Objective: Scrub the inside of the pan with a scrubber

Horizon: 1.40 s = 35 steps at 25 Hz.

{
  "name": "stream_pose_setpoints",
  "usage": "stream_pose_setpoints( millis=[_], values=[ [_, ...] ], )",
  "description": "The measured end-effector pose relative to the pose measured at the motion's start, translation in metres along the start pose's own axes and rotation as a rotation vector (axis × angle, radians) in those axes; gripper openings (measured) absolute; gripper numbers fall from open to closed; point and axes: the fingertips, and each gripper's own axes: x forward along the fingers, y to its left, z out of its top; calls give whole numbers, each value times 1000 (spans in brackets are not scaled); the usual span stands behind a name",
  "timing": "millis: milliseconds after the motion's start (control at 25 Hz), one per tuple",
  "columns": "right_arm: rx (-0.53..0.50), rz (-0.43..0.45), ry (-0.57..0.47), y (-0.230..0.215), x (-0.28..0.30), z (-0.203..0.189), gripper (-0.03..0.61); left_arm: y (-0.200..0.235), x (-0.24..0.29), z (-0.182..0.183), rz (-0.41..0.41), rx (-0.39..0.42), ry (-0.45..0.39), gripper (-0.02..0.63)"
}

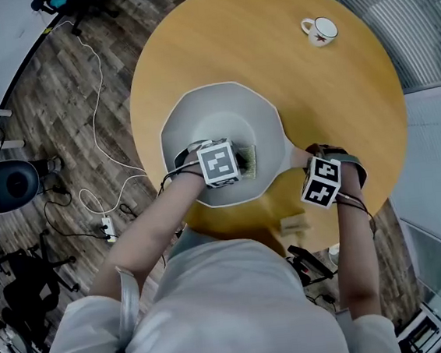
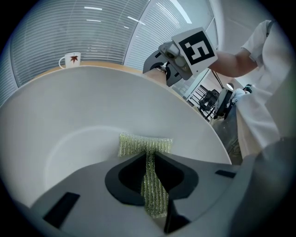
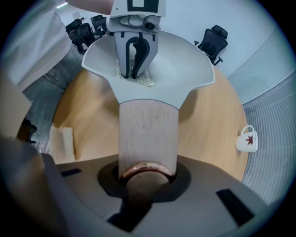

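Note:
A white pan (image 1: 198, 115) sits in the middle of a round wooden table, its pale wooden handle (image 3: 148, 134) pointing to the table's near right edge. My left gripper (image 2: 147, 155) reaches down into the pan, shut on a yellow-green mesh scrubber (image 2: 145, 146) whose free end lies flat on the pan's inner wall (image 2: 92, 115). In the head view that left gripper (image 1: 239, 163) is over the pan's near side with the scrubber (image 1: 249, 161) at its tip. My right gripper (image 3: 148, 173) points straight down, shut on the handle's ringed end; the head view shows the right gripper (image 1: 314, 171) just right of the pan.
A white mug (image 1: 319, 30) with a red leaf print stands at the table's far right. A pale cloth (image 3: 64, 141) lies near the table's front edge, beside the handle. Cables and office chairs are on the wooden floor to the left.

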Motion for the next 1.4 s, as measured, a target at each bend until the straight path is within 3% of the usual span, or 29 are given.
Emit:
stream_pose_setpoints(
  millis=[320,880,1400],
  values=[
    [5,3,1,0,0,2,72,-4,-8,-17,-18,12,28,61],
    [3,1,4,0,1,2,72,4,-22,-42,49,15,79,48],
    [1,-5,-2,1,0,4,72,33,-45,-51,177,-35,86,17]
  ],
)
